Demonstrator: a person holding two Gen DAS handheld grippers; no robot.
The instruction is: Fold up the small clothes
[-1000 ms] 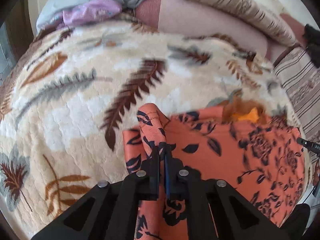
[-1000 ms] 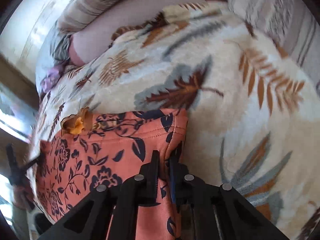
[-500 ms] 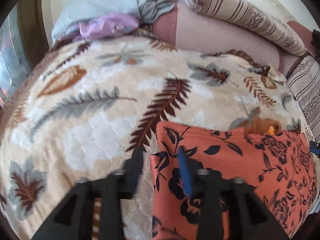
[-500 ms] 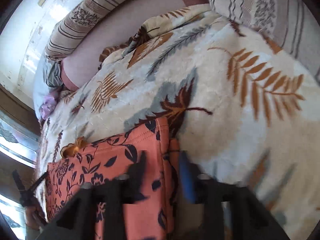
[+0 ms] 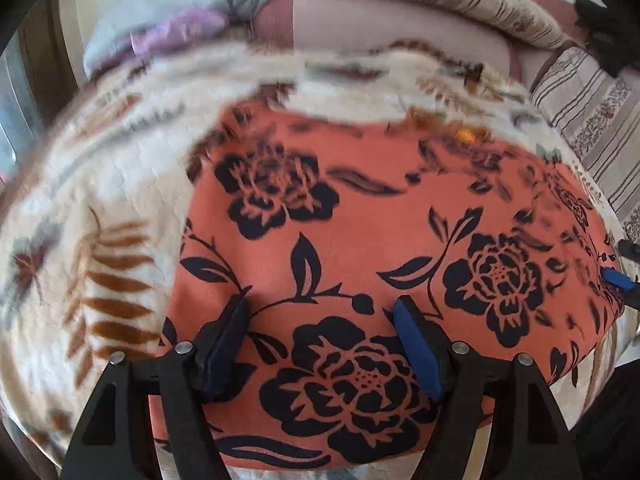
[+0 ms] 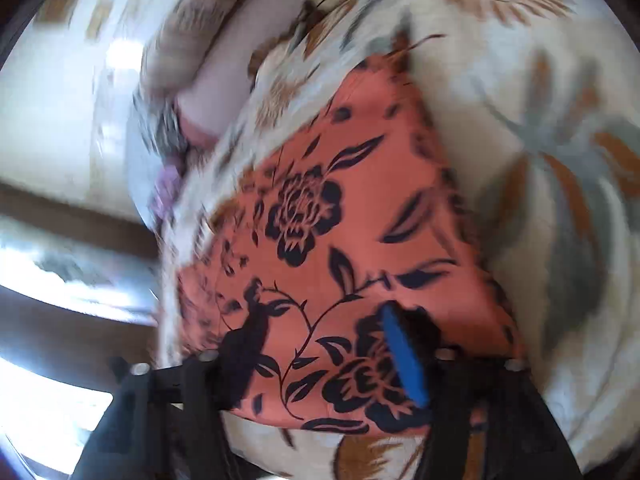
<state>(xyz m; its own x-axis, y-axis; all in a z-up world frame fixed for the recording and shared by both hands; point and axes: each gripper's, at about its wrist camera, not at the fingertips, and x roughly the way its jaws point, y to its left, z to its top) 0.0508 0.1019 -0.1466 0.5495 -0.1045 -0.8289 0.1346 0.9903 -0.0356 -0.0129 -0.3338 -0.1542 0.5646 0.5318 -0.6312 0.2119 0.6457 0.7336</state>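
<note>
An orange garment with a dark floral print [image 5: 376,240] lies flat and folded on a cream leaf-patterned blanket [image 5: 112,208]. My left gripper [image 5: 320,304] is open just above the garment's near part, empty, jaws wide apart. The garment also fills the middle of the right wrist view [image 6: 340,248]. My right gripper [image 6: 316,316] is open and empty over its near edge. The right gripper's blue pad shows at the far right of the left wrist view [image 5: 618,278]. Both views are motion-blurred.
Striped pillows [image 5: 440,4] and a pink bolster [image 5: 400,20] lie at the head of the bed. Grey and purple clothes [image 5: 168,28] are piled at the back left. Another striped cushion [image 5: 592,120] lies at the right. A wall and window [image 6: 60,120] lie left.
Both grippers have let go of the garment's corners and opened wide. They have drawn back over the folded garment, which now lies flat on the blanket.
</note>
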